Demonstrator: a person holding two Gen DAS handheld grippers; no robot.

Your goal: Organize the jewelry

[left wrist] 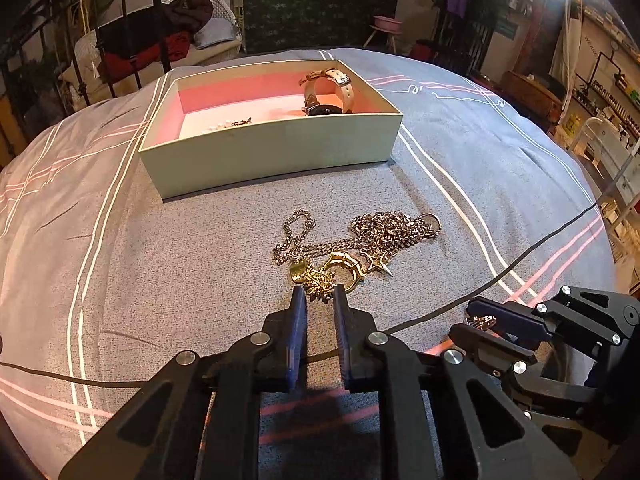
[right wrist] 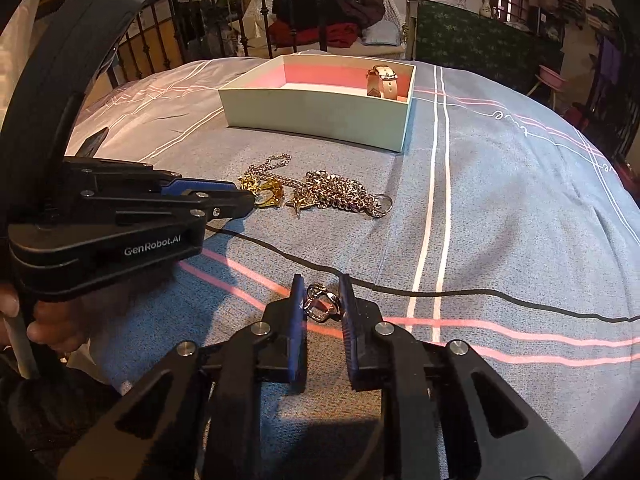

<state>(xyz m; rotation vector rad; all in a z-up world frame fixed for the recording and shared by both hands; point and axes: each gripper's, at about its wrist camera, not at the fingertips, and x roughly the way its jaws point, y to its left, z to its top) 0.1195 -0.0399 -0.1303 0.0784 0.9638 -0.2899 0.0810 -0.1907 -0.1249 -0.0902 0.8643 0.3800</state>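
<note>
A heap of gold jewelry (left wrist: 316, 276) lies on the grey bedspread, touching a silver chain (left wrist: 380, 232). My left gripper (left wrist: 319, 294) is shut on the near, spiky gold piece; from the right wrist view its tips (right wrist: 244, 200) meet the gold jewelry (right wrist: 270, 194). My right gripper (right wrist: 320, 280) is shut on a small silver ring (right wrist: 320, 305) just above the cloth. Its pads touch the ring on both sides. In the left wrist view the right gripper (left wrist: 476, 318) sits low at the right. An open pale box (left wrist: 272, 152) behind holds a beige-strapped watch (left wrist: 324, 88) and a small pearl piece (left wrist: 228, 123).
A thin black cable (right wrist: 440, 290) runs across the bedspread between the two grippers and the chain (right wrist: 340, 196). The box (right wrist: 316, 112) stands beyond the chain. A dark metal bed frame (right wrist: 224, 28) and piled clothes lie past the bed's far edge.
</note>
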